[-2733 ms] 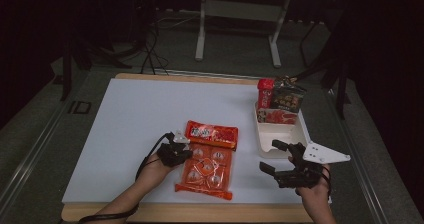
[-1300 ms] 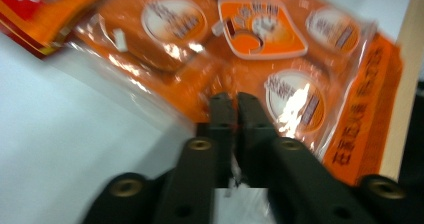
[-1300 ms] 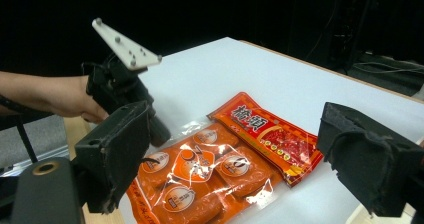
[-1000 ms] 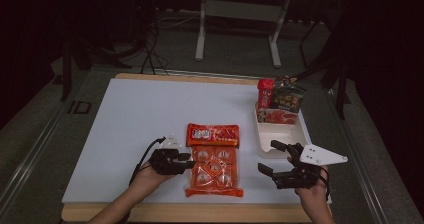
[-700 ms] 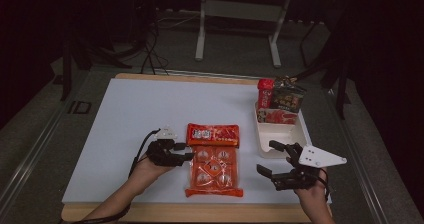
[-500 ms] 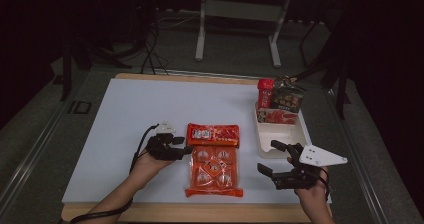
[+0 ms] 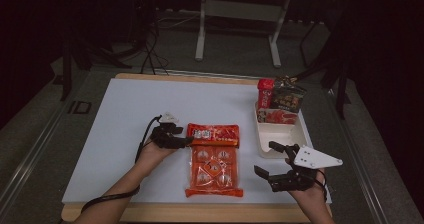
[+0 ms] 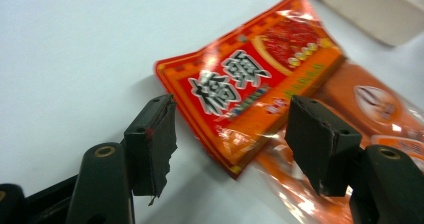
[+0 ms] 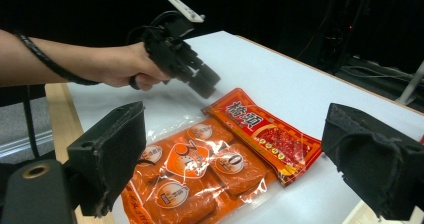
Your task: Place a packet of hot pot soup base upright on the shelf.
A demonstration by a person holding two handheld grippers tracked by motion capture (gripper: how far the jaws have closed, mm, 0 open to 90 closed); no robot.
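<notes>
— What do you have at your far right?
— A white tray (image 7: 280, 139) with 2 packets upright at its far end: 1 red (image 7: 265, 92), 1 dark (image 7: 288, 97). Beyond your table (image 7: 120, 109) stands a metal frame (image 7: 240, 14).

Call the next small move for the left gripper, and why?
Probably ease the left gripper forward and close on the flat red foil packet: its jaws have just been opening, its near corner lies between them unpinched. The white plastic tray has room.
</notes>
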